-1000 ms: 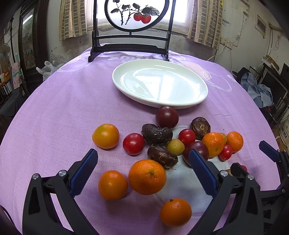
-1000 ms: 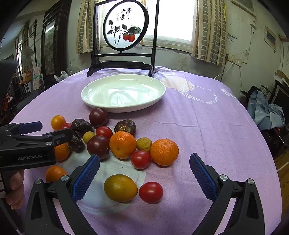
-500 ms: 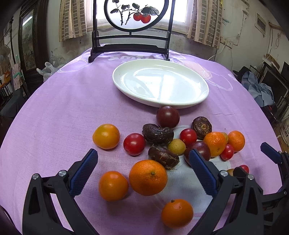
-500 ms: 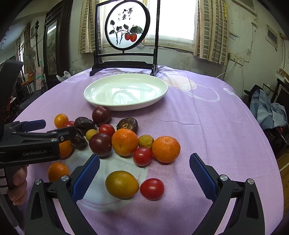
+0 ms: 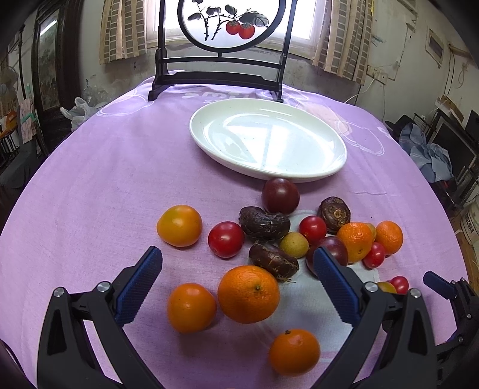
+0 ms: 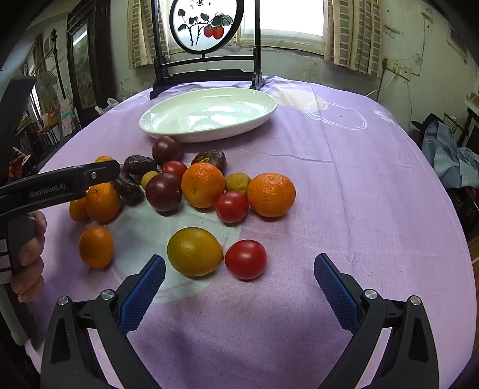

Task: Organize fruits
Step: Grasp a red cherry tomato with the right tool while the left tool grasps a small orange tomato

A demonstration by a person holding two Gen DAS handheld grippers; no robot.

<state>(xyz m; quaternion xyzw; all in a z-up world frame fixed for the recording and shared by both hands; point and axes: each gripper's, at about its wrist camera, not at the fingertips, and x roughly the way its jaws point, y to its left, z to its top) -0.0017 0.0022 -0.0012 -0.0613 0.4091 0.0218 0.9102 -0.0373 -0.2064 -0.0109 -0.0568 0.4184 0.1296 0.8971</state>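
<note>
Purple cloth [image 5: 104, 185] covers a round table; on it, toward the far side, a white oval plate [image 5: 335, 167], holding nothing, in front of a black-framed round painted screen [image 5: 223, 27]. Fruit lies loose on the cloth just in front of the plate. Seen from the left wrist: a dark plum [image 5: 280, 196] touching the plate's near rim; two wrinkled brown fruits [image 5: 264, 223] and [image 5: 273, 261] below it; a third brown one [image 5: 334, 214] to the right; a red tomato [image 5: 225, 239]; a yellow-orange tomato [image 5: 179, 225] set apart on the left; a big orange [image 5: 248, 293] with a smaller orange [image 5: 191, 307] touching it; a mandarin [image 5: 294, 352] nearest the camera. Left gripper [image 5: 236, 287]: released, jaws spread wide, hovering over the big orange, holding nothing. Seen from the right wrist: a yellow-green citrus [image 6: 194, 251] and a red tomato [image 6: 245, 259] side by side, nearest; behind them an orange [image 6: 203, 185], a mandarin [image 6: 271, 194], and a second plum [image 6: 164, 191]. Right gripper [image 6: 239, 287]: released, jaws wide, empty, just short of the citrus and tomato. A hand [image 6: 30, 257] grips the left tool's handle at the left edge.
</note>
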